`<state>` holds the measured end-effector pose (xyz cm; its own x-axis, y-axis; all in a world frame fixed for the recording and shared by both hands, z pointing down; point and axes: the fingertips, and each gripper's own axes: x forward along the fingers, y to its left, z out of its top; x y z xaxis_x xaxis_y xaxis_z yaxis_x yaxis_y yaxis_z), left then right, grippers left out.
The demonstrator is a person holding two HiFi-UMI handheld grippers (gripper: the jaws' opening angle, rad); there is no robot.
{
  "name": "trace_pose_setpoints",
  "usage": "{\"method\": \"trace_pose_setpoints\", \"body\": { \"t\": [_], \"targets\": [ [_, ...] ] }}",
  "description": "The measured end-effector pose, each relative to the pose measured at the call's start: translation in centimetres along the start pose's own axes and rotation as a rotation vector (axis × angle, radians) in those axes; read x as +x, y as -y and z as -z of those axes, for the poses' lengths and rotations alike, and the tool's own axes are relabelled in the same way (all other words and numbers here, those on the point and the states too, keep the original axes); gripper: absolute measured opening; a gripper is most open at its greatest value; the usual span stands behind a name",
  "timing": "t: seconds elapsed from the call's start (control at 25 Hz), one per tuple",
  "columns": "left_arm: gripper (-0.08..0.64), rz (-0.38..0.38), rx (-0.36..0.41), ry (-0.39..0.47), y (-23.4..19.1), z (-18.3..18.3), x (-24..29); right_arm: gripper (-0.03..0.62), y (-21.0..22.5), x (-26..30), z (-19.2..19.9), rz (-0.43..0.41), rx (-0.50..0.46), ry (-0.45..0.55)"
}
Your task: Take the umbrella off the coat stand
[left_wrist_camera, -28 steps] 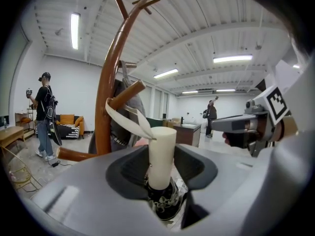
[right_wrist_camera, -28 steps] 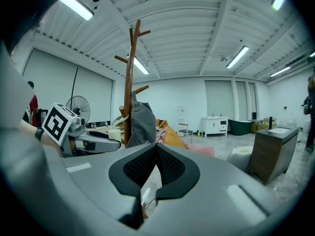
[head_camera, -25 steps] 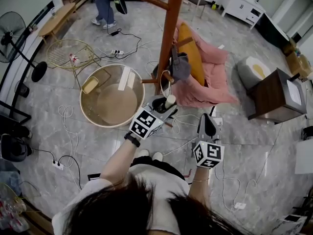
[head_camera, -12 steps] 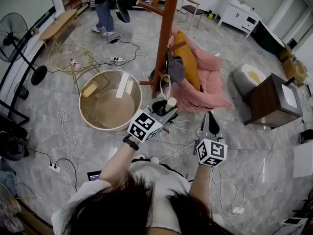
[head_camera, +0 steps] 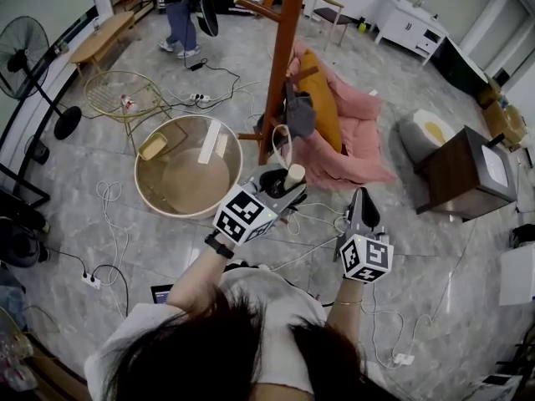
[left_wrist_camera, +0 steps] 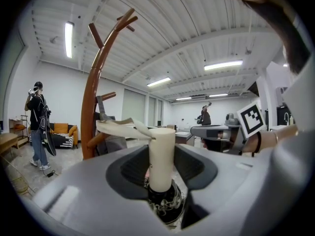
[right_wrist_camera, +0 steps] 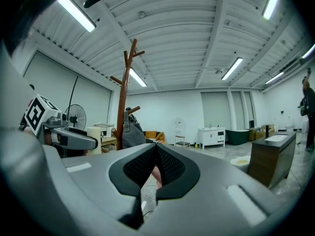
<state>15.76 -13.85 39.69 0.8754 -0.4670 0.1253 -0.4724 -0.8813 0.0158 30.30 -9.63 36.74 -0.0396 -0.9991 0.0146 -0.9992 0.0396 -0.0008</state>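
Observation:
My left gripper [head_camera: 284, 185] is shut on the cream handle [head_camera: 294, 174] of a folded black umbrella [head_camera: 272, 182], close to the brown coat stand [head_camera: 282, 57]. In the left gripper view the handle [left_wrist_camera: 161, 156] stands upright between the jaws of my left gripper [left_wrist_camera: 162, 181]. Its cream strap [left_wrist_camera: 118, 128] stretches left toward the stand [left_wrist_camera: 90, 107]; whether it hangs on a peg I cannot tell. A grey bag [head_camera: 299, 115] hangs on the stand. My right gripper [head_camera: 359, 199] is shut and empty, to the right of the left one, pads together [right_wrist_camera: 156, 168].
A round glass table with a wooden rim [head_camera: 142, 186] sits left of the stand. A pink chair with an orange cushion [head_camera: 355, 111] is behind it, a dark cabinet [head_camera: 468, 170] to the right. Cables run over the floor [head_camera: 117, 215]. A person [head_camera: 180, 7] stands at the back.
Both grippers have risen a little. The left one carries the umbrella handle with it; the jaws of both stand as before.

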Motion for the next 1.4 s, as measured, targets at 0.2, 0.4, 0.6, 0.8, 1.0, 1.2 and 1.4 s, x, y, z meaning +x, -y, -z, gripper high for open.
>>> {"method": "trace_pose_setpoints", "body": {
  "t": [0.2,0.4,0.6,0.8,1.0,1.2,1.4],
  "targets": [
    [0.21,-0.004,0.003,-0.004,0.5,0.0,-0.9,0.003,-0.3,0.4,0.3,-0.023,-0.011,-0.014],
    [0.21,-0.015,-0.015,-0.026,0.9,1.4,-1.5,0.003,-0.5,0.7,1.2,-0.041,-0.019,-0.038],
    [0.21,-0.029,-0.037,-0.047,0.9,3.0,-2.1,0.003,-0.4,0.4,2.5,-0.046,-0.035,-0.07],
    [0.21,-0.062,-0.069,-0.06,0.6,4.5,-2.8,0.003,-0.3,-0.1,4.0,-0.058,-0.079,-0.103],
    [0.21,-0.093,-0.083,-0.085,0.3,6.0,-3.5,0.003,-0.2,-0.6,5.4,-0.065,-0.088,-0.136],
    [0.21,-0.122,-0.108,-0.101,-0.4,7.2,-3.7,0.003,0.0,-0.6,6.8,-0.076,-0.096,-0.165],
    [0.21,-0.144,-0.121,-0.113,-0.9,8.1,-4.1,0.002,-0.3,-0.8,7.8,-0.098,-0.094,-0.172]
  ]
}}
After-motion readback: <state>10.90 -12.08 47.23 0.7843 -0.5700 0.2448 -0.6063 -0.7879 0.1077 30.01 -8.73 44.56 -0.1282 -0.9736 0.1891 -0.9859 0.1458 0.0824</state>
